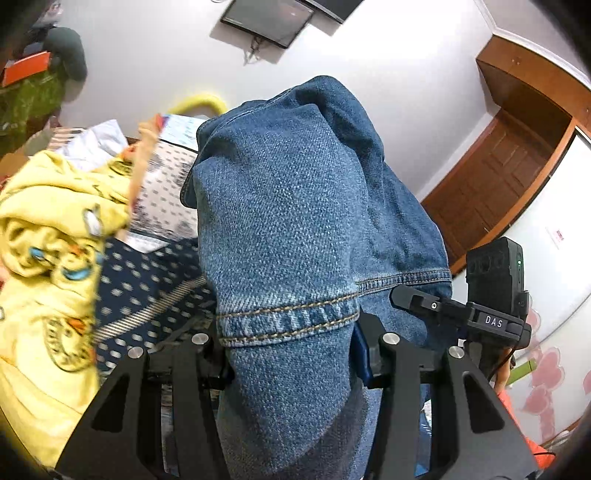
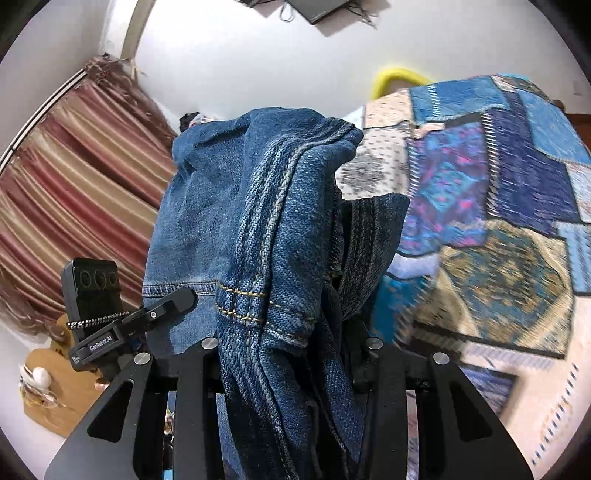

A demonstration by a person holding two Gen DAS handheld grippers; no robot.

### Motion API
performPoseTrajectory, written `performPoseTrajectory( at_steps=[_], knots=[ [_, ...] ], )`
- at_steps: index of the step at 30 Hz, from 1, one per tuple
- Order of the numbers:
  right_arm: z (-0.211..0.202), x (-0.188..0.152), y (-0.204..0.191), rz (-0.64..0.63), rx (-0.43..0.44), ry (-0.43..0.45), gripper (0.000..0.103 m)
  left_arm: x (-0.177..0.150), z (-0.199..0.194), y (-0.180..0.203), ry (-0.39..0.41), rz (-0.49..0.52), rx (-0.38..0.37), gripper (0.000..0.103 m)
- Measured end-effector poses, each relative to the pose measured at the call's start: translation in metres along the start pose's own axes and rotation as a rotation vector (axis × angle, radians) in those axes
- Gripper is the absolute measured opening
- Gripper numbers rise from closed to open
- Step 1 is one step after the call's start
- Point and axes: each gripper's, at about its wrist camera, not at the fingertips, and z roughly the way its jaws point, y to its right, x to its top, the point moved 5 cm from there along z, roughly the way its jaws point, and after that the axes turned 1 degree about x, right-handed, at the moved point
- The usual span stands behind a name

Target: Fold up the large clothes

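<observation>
A pair of blue denim jeans (image 1: 288,221) hangs bunched in the air and fills the middle of both views. My left gripper (image 1: 291,354) is shut on a hemmed leg end, its fingertips hidden under the denim. My right gripper (image 2: 288,350) is shut on another thick, seamed bunch of the jeans (image 2: 258,221), which drapes over its fingers. The two grippers are close side by side: a black finger of the right one (image 1: 424,302) shows against the denim in the left wrist view, and a finger of the left one (image 2: 166,310) in the right wrist view.
A yellow printed garment (image 1: 48,258) lies heaped on the left of a bed with a blue patchwork spread (image 2: 498,221). A striped curtain (image 2: 74,192) hangs at the left, a wooden door (image 1: 498,177) stands at the right, and a screen (image 1: 269,18) is on the white wall.
</observation>
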Motion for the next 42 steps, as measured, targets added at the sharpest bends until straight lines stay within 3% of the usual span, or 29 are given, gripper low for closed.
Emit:
performPoseTrajectory(
  at_steps=[3, 7, 16, 18, 22, 25, 30, 33, 37, 42],
  knots=[
    [0.029, 0.001, -0.005, 0.007, 0.005, -0.018, 0.034, 0.002, -0.005, -0.034, -0.012, -0.022, 0.026, 0.048],
    [0.079, -0.011, 0.008, 0.041, 0.006, -0.074, 0.034, -0.002, 0.017, -0.09, -0.063, -0.08, 0.049, 0.048],
    [0.18, -0.045, 0.073, 0.112, -0.07, -0.244, 0.034, -0.053, 0.088, -0.18, -0.242, -0.19, 0.135, 0.05],
    [0.188, -0.053, 0.084, 0.112, -0.088, -0.262, 0.035, -0.064, 0.097, -0.19, -0.241, -0.2, 0.136, 0.053],
    [0.181, -0.057, 0.093, 0.139, -0.057, -0.257, 0.039, -0.07, 0.094, -0.183, -0.214, -0.133, 0.187, 0.069],
    [0.169, -0.062, 0.095, 0.095, -0.122, -0.259, 0.047, -0.08, 0.087, -0.177, -0.212, -0.115, 0.25, 0.077],
    [0.144, -0.069, 0.093, 0.071, -0.202, -0.247, 0.062, -0.092, 0.064, -0.177, -0.203, -0.183, 0.269, 0.081],
    [0.127, -0.079, 0.089, 0.041, -0.238, -0.259, 0.062, -0.101, 0.048, -0.171, -0.211, -0.195, 0.287, 0.081],
    [0.103, -0.085, 0.071, -0.061, -0.31, -0.239, 0.062, -0.109, 0.032, -0.154, -0.239, -0.125, 0.39, 0.081],
    [0.063, -0.08, 0.031, -0.14, -0.289, -0.154, 0.062, -0.108, -0.019, -0.108, -0.173, -0.056, 0.417, 0.08]
  ],
)
